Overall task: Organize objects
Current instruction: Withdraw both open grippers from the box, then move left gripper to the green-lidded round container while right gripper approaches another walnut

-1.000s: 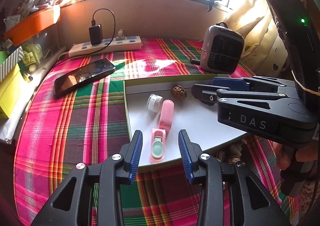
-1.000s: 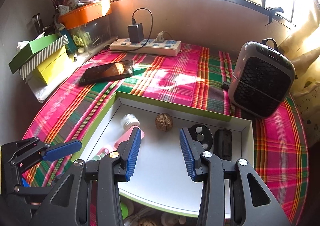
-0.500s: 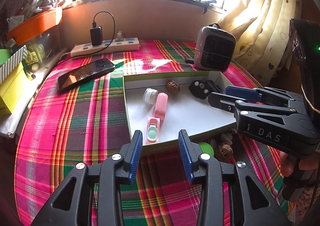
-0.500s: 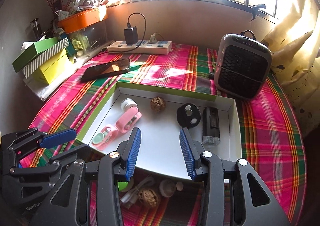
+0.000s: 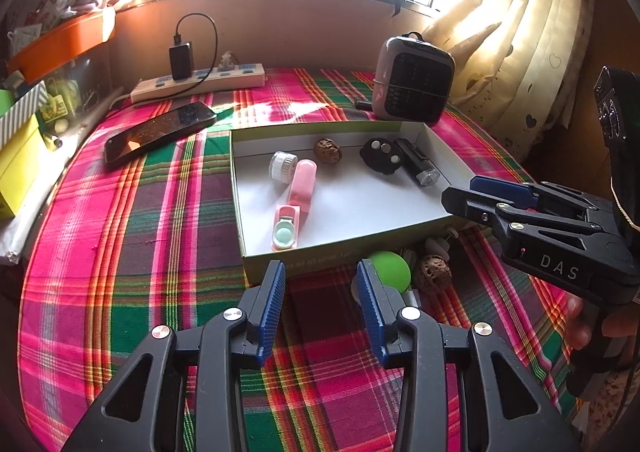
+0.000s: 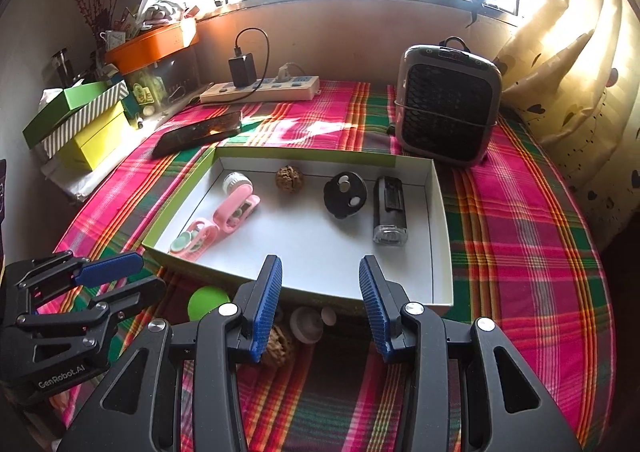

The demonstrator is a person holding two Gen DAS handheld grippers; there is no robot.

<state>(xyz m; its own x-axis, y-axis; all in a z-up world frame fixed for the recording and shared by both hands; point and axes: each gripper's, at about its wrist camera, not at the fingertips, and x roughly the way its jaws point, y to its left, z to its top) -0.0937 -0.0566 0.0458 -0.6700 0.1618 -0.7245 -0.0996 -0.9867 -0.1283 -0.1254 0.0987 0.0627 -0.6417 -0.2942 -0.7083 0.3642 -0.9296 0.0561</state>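
Note:
A shallow white box (image 5: 360,203) (image 6: 320,252) with a green rim lies on the plaid cloth. It holds a pink case (image 5: 298,191) (image 6: 224,219), a small white jar (image 5: 282,165), a walnut (image 5: 327,150) (image 6: 289,178), a black round piece (image 5: 380,155) (image 6: 345,193) and a black flashlight (image 5: 418,167) (image 6: 390,209). In front of the box lie a green ball (image 5: 390,270) (image 6: 208,302), a second walnut (image 5: 434,274) (image 6: 280,348) and small pale pieces (image 6: 308,324). My left gripper (image 5: 320,304) is open and empty before the box. My right gripper (image 6: 320,308) is open and empty above those loose items.
A phone (image 5: 160,131) lies left of the box. A power strip with a charger (image 5: 200,79) sits at the back wall. A small grey heater (image 5: 414,85) (image 6: 448,99) stands behind the box. Stacked boxes (image 6: 80,119) line the left edge. A curtain hangs on the right.
Both grippers have drawn back toward the near edge and risen, so the whole box and the loose items in front of it have come into view. Both stay open.

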